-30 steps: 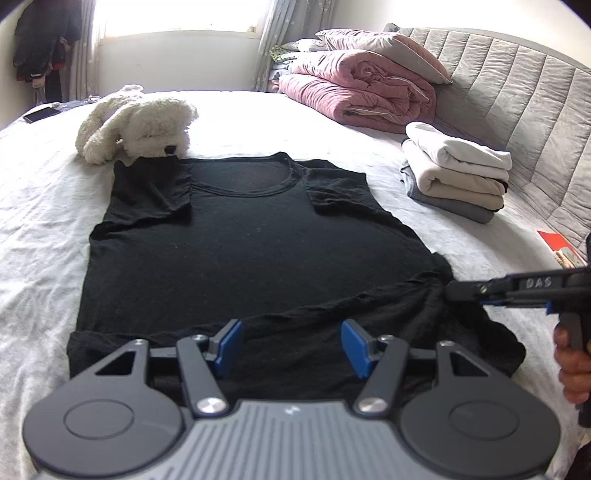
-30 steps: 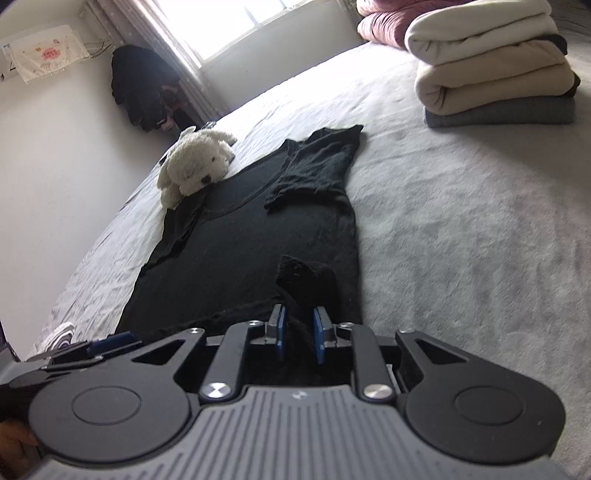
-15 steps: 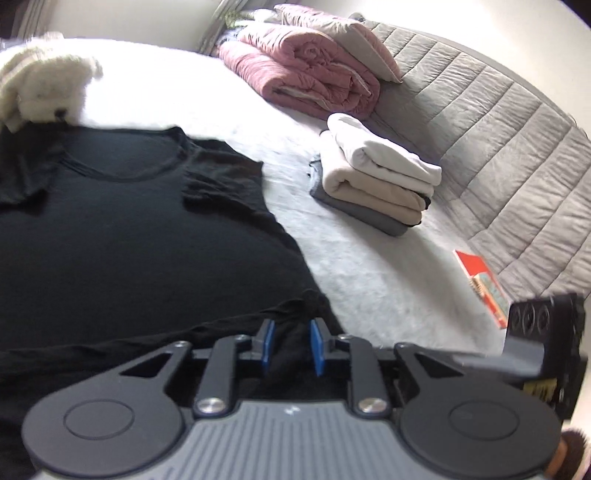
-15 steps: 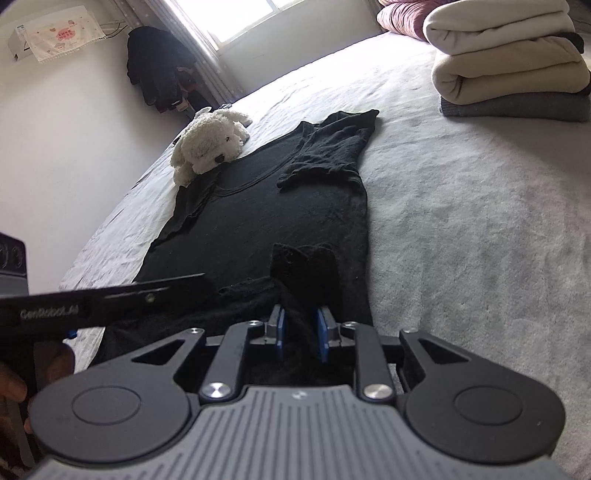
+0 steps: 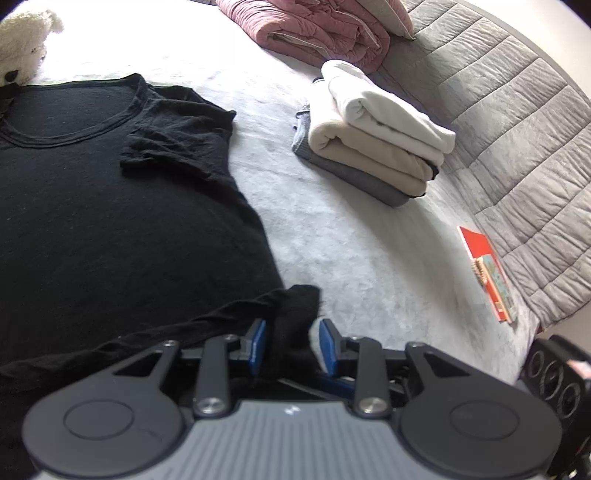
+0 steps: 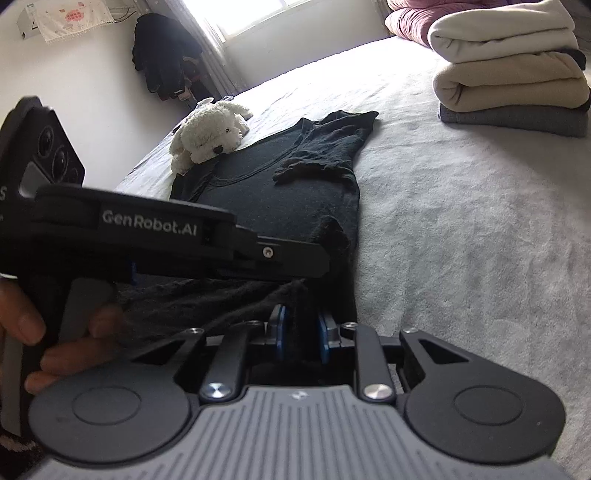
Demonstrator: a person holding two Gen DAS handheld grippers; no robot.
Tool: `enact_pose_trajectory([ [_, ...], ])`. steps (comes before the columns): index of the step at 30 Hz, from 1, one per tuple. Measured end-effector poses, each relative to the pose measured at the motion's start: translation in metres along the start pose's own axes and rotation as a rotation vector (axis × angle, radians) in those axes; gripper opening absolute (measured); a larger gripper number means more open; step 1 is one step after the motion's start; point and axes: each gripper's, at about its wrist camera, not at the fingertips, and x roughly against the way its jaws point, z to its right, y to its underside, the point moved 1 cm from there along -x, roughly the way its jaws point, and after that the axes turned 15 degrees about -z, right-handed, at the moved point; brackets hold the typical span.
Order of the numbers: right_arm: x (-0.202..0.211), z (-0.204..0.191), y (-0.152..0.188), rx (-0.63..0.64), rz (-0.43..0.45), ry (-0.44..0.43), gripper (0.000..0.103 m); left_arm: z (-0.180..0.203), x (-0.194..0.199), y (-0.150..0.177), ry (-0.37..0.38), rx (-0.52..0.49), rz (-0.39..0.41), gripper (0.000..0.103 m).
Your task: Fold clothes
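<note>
Both grippers had converged on the near right hem corner.
Black T-shirt [image 5: 110,206] lay flat on the bed [image 5: 351,258]; left gripper [image 5: 291,345] and right gripper [image 6: 299,338] each clamped its bunched hem, folded clothes [image 5: 373,144] far right.

Daylight from the window [image 6: 255,14] blows out the bedsheet [image 5: 155,40] (fisheye bending at edges), foreground soft.

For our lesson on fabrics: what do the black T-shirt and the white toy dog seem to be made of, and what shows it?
Black T-shirt: apparently thin, matte jersey knit; it lies limp and wrinkles finely where both tools pinch its hem.
White toy dog: probably plush synthetic fleece; curly, fluffy pile, with a dark, smooth nose.
</note>
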Motion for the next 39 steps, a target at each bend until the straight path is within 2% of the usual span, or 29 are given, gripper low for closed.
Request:
enact_pose_trajectory([
  [1, 0.0, -0.001, 0.0, 0.007, 0.0, 0.005, 0.024, 0.002, 0.0, -0.001, -0.007, 0.0, -0.006, 0.045],
  [2, -0.001, -0.001, 0.0, 0.013, 0.001, 0.011, 0.024, 0.004, -0.002, -0.001, -0.021, 0.0, -0.015, 0.046],
  [6, -0.001, -0.004, 0.001, 0.03, 0.0, 0.024, 0.024, 0.012, -0.01, -0.003, -0.118, 0.007, -0.041, 0.044],
  [8, 0.001, -0.004, 0.001, 0.036, 0.006, 0.036, 0.024, 0.009, -0.011, -0.003, -0.15, 0.04, -0.017, 0.03],
  [9, 0.003, -0.004, 0.001, 0.039, 0.011, 0.042, 0.024, 0.008, -0.011, -0.003, -0.158, 0.057, -0.004, 0.01],
  [10, 0.005, -0.004, 0.001, 0.042, 0.016, 0.048, 0.024, 0.005, -0.011, -0.003, -0.145, 0.077, 0.011, 0.001],
  [15, 0.021, 0.004, -0.001, 0.019, 0.062, 0.037, 0.024, -0.015, -0.005, 0.005, 0.092, 0.187, 0.117, 0.001],
  [17, 0.027, 0.01, -0.003, -0.013, 0.087, 0.019, 0.024, -0.02, -0.009, 0.01, 0.081, 0.178, 0.144, 0.001],
  [21, 0.024, 0.01, -0.005, -0.025, 0.087, 0.009, 0.024, -0.028, -0.02, 0.019, 0.037, 0.151, 0.142, 0.002],
  [24, 0.022, 0.009, -0.006, -0.033, 0.085, 0.003, 0.024, -0.035, -0.018, 0.024, 0.076, 0.165, 0.177, 0.005],
  [29, 0.018, 0.008, -0.009, -0.046, 0.081, -0.007, 0.024, -0.042, -0.009, 0.025, 0.139, 0.19, 0.204, 0.02],
  [31, 0.018, 0.009, -0.009, -0.048, 0.089, 0.001, 0.024, -0.043, -0.003, 0.024, 0.154, 0.185, 0.225, 0.041],
  [32, 0.018, 0.01, -0.01, -0.053, 0.092, -0.001, 0.024, -0.043, 0.002, 0.023, 0.152, 0.175, 0.242, 0.044],
  [36, 0.017, 0.015, -0.011, -0.071, 0.088, -0.028, 0.024, -0.049, 0.01, 0.018, 0.134, 0.166, 0.253, 0.047],
  [39, 0.012, 0.011, -0.013, -0.059, 0.084, -0.01, 0.024, -0.056, 0.01, 0.017, 0.131, 0.182, 0.239, 0.047],
])
